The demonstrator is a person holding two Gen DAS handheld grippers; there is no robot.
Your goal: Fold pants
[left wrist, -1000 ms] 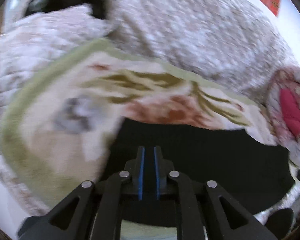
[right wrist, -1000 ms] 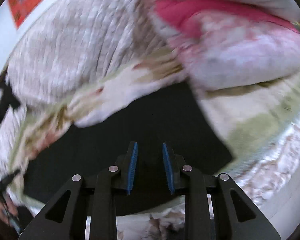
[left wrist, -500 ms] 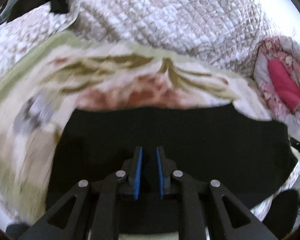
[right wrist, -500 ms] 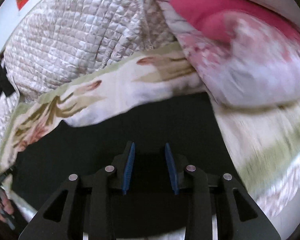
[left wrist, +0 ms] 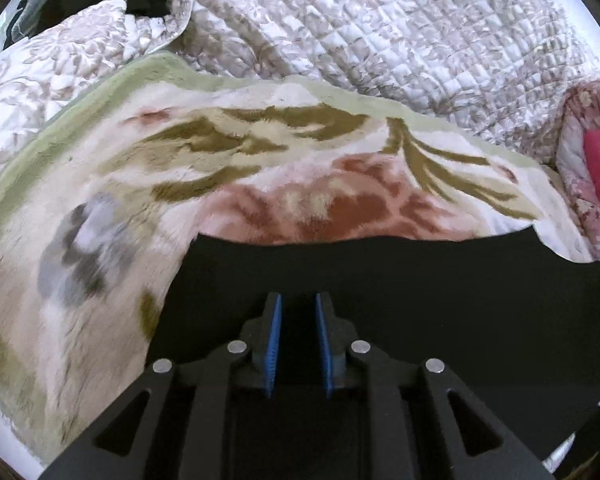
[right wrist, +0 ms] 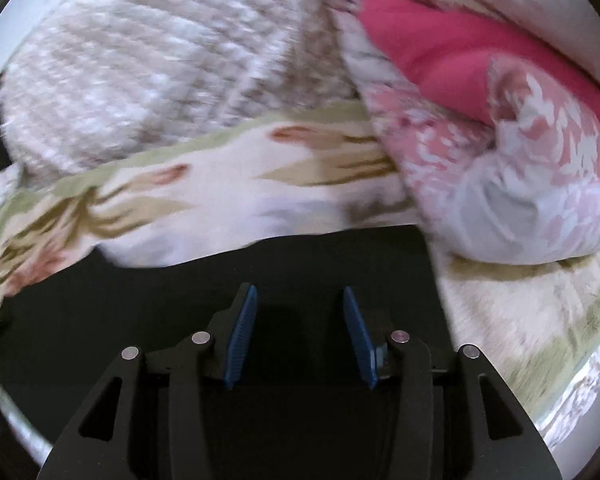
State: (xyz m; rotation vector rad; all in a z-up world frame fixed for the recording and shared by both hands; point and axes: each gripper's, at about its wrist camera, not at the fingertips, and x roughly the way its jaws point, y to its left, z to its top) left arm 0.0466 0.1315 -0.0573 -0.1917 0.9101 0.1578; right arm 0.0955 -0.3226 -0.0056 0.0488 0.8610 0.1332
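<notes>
The black pants (left wrist: 400, 280) lie spread flat on a plush floral blanket (left wrist: 260, 168) on a bed, with a quilted cover (left wrist: 380, 32) bunched at the far side and a pink-lined floral comforter (right wrist: 500, 140) to the right. Both claws hover low over the near part of the dark cloth.

The left claw (left wrist: 297, 340) has its jaws a narrow gap apart and opening; only flat fabric shows beyond the gap, nothing pinched. The right claw (right wrist: 298, 332) stands wider, its jaws also opening, with cloth below but none caught between the pads.

The pants look soft, light and limp, so they should drape and sag when lifted and drag on the fuzzy blanket rather than slide. The best hold is likely along an edge, one claw toward each end, pinching both layers. The right wrist view is smeared, so I cannot tell waistband from hem.

No brand, label or readable writing shows on the pants or bedding.
</notes>
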